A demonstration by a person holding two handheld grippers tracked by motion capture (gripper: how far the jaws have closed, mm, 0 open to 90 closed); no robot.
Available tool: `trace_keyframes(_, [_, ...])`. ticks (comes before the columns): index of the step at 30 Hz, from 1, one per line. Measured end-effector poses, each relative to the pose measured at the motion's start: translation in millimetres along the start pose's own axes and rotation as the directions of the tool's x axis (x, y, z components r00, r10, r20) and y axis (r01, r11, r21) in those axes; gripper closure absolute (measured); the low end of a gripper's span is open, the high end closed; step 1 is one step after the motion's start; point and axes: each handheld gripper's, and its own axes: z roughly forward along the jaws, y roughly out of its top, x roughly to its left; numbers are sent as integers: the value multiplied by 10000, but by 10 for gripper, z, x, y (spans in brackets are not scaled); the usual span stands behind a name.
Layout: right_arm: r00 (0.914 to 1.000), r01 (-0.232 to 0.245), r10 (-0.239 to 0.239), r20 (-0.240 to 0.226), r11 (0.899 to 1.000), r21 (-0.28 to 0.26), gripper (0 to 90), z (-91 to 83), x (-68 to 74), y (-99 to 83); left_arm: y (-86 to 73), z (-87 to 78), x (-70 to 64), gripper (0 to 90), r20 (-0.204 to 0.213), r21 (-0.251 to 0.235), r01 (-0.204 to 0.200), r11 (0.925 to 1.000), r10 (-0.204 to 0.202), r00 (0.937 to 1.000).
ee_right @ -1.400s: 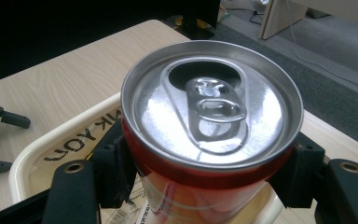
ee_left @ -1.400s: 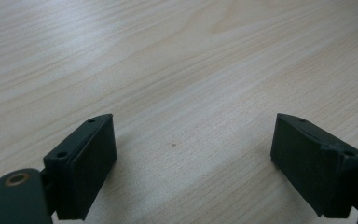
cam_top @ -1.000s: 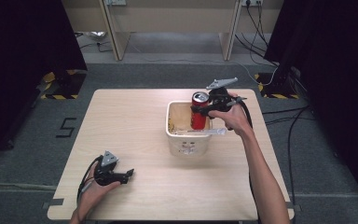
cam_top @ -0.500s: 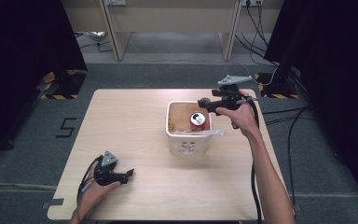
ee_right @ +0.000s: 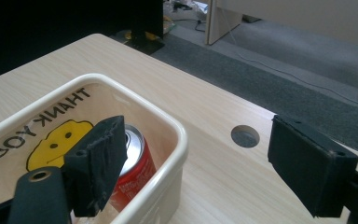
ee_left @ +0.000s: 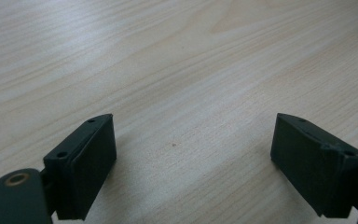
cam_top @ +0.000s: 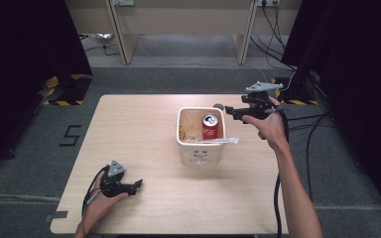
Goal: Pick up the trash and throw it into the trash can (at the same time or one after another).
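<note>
I have just let go of the red aluminium drink can: a second ago my right gripper had it clamped above the cream plastic tub, half a second ago it was going down inside, and now it stands upright in the tub's back right corner, at about two o'clock from the tub's centre, with a crumpled clear wrapper lying across the rim in front of it. The right gripper has pulled off toward three o'clock of the tub and hangs over the pale wooden table beside the rim; in the right gripper view its jaws stand wide apart with nothing between them, the can's silver top peeking out behind the left jaw and a round cable hole in the tabletop beyond. My left gripper has not moved from the seven o'clock corner of the table, jaws spread wide over bare wood in the left gripper view. I judge the drop done: the can is in, and the hand only needs to clear away.
</note>
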Motion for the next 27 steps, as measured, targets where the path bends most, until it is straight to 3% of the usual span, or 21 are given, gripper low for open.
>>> trace_keyframes(16, [9957, -53, 43, 927, 9999, 104, 205, -226, -51, -124, 0, 2, -2, 133, 3, -27, 24, 10000, -24, 10000])
trace_keyframes(27, [9957, -44, 33, 928, 9999, 127, 201, -320, -32, -193, 0, 2, -1, 134, 5, -18, 13, 10000, -13, 10000])
